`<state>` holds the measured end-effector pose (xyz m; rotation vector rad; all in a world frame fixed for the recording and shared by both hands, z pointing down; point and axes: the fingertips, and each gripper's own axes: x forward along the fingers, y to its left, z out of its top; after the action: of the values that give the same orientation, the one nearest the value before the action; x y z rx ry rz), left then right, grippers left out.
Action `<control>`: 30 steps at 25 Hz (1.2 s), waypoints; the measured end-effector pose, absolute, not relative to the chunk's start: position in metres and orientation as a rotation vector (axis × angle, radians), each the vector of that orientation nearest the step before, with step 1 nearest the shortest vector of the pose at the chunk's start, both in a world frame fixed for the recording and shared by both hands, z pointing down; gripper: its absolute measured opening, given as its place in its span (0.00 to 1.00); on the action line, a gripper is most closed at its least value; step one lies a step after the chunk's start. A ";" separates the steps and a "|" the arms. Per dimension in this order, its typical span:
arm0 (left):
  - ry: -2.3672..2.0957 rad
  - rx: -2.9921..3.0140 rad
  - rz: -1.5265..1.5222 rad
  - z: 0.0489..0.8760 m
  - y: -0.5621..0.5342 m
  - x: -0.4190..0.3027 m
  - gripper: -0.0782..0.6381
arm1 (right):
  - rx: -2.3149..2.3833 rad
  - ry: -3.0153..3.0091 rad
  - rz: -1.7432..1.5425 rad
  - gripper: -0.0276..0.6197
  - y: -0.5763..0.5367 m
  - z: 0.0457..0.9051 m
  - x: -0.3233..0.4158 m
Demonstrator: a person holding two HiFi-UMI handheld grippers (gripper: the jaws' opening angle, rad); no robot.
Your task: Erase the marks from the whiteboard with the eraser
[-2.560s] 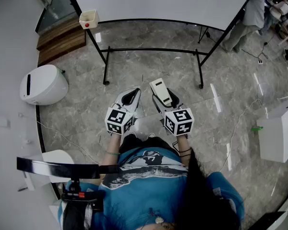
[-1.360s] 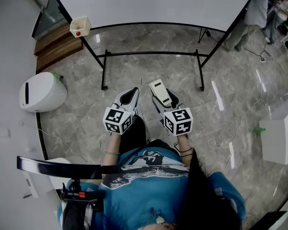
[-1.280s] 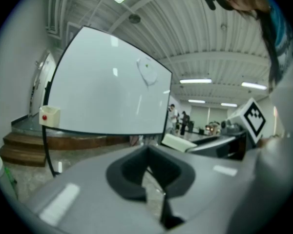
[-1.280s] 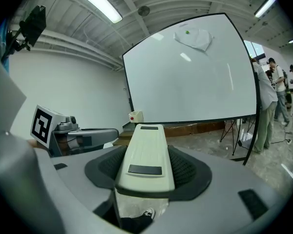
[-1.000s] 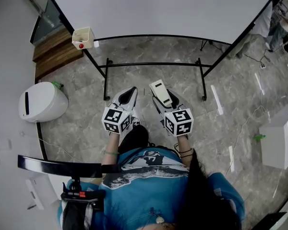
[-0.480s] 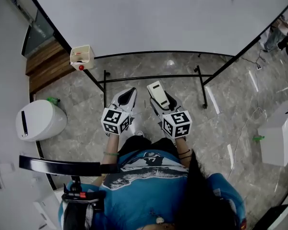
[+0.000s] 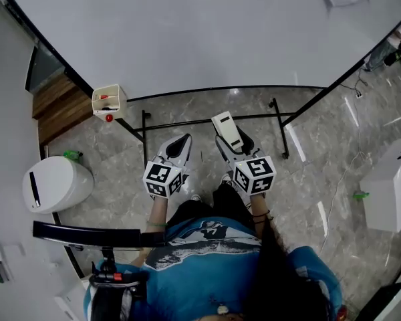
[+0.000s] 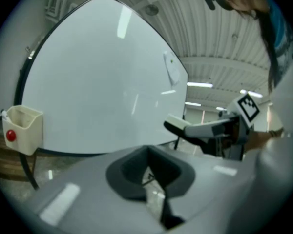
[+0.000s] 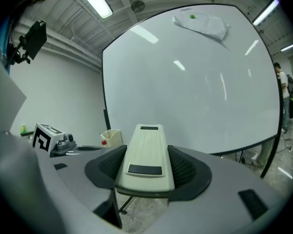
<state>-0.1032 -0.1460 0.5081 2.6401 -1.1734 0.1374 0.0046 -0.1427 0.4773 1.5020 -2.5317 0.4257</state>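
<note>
Pinching eraser (image 9: 145,152) between right gripper (image 9: 146,179) fingers (image 9: 188,168), left gripper (image 8: 151,173) fingers (image 8: 129,172) pressed together, whiteboard (image 9: 185,82) ahead

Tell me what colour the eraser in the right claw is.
The eraser is cream with two black patches; the right gripper view shows it best.

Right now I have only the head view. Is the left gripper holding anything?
Observer: No. The left gripper view shows the left gripper with its jaws together and nothing between them.
Operator: Is the eraser on the right clamped?
Observer: Yes. The right gripper is shut on the eraser, with a dark pad against each long side. The eraser sticks out forward past the jaws.
Operator: Are there any marks on the board?
Observer: I see none on the whiteboard. There is only a white sheet near its top, with a green dot on it.
</note>
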 end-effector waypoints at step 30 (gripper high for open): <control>-1.344 2.583 0.127 0.498 -0.268 -0.006 0.12 | 2.051 -2.342 -0.916 0.45 -0.368 0.160 0.236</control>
<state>-0.0060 -0.2681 0.4979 2.5826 -1.3445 0.1275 0.2363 -0.3683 0.1599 2.0510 -2.3424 -0.9157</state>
